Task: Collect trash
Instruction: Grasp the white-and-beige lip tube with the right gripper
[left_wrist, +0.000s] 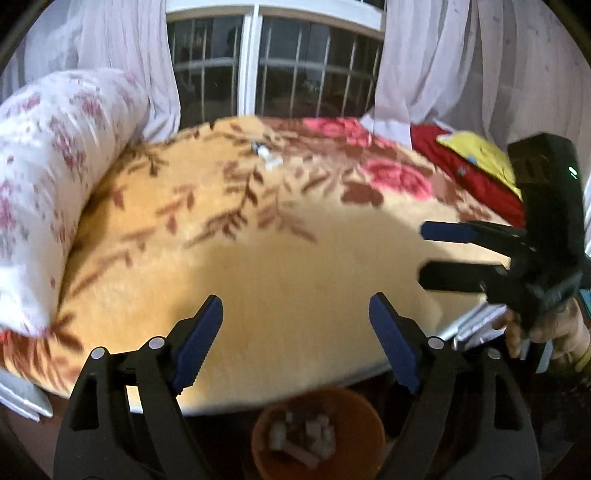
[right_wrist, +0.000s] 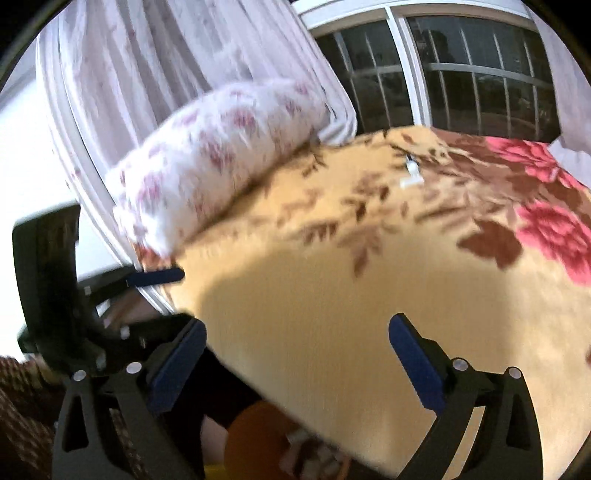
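Note:
Small white scraps of trash (left_wrist: 269, 157) lie far back on the yellow floral blanket (left_wrist: 295, 258); they also show in the right wrist view (right_wrist: 410, 173). An orange bin (left_wrist: 317, 432) holding several pale scraps stands on the floor below the bed's front edge; its rim shows in the right wrist view (right_wrist: 255, 439). My left gripper (left_wrist: 295, 314) is open and empty above the blanket's front edge. My right gripper (right_wrist: 297, 339) is open and empty; it appears at the right of the left wrist view (left_wrist: 423, 253).
A white floral pillow (left_wrist: 55, 166) lies along the bed's left side. A red and yellow cloth (left_wrist: 476, 162) lies at the right. White curtains (left_wrist: 461, 62) and a barred window (left_wrist: 277, 70) stand behind the bed.

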